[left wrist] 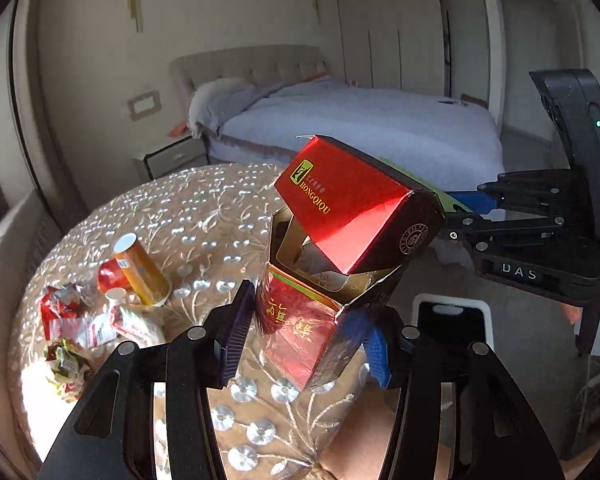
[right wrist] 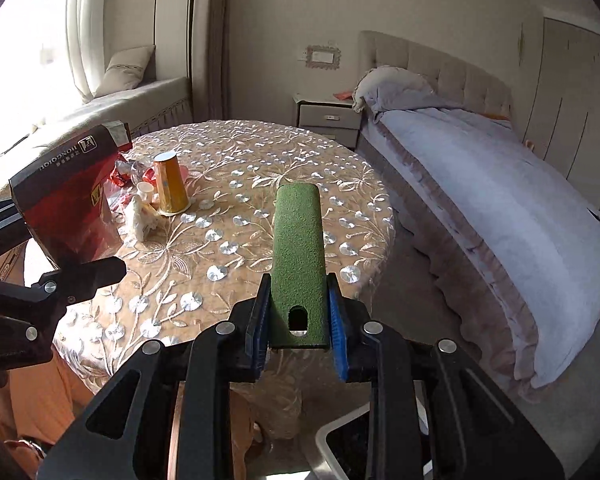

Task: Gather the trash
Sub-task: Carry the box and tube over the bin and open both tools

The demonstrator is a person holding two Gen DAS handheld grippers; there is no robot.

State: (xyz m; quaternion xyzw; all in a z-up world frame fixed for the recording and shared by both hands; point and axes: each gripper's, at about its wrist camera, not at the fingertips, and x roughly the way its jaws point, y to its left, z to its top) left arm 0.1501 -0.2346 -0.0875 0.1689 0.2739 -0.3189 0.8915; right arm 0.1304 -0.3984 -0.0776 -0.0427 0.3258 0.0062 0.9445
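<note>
The left gripper (left wrist: 304, 344) pinches the open red cigarette box (left wrist: 332, 264) above the table (left wrist: 204, 208), the right gripper (right wrist: 300, 320) clamps a green handle (right wrist: 298, 248), and that loose lid could snag, twisting the box free

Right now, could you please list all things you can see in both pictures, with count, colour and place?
cigarette carton: 1, red and dark, lid flipped open, held in the left jaws above the table edge
green tool handle: 1, green, clamped in the right jaws
paper cup: 1, orange, upside down on the table
wrappers: several, red and white, crumpled beside the cup
small white cap: 1, among the wrappers
table: 1, round, beige embroidered cloth
bin: 1, white rim, on the floor below
bed: 1, pale blue cover
nightstand: 1, beside the bed
left gripper: 1, black
right gripper: 1, black
</note>
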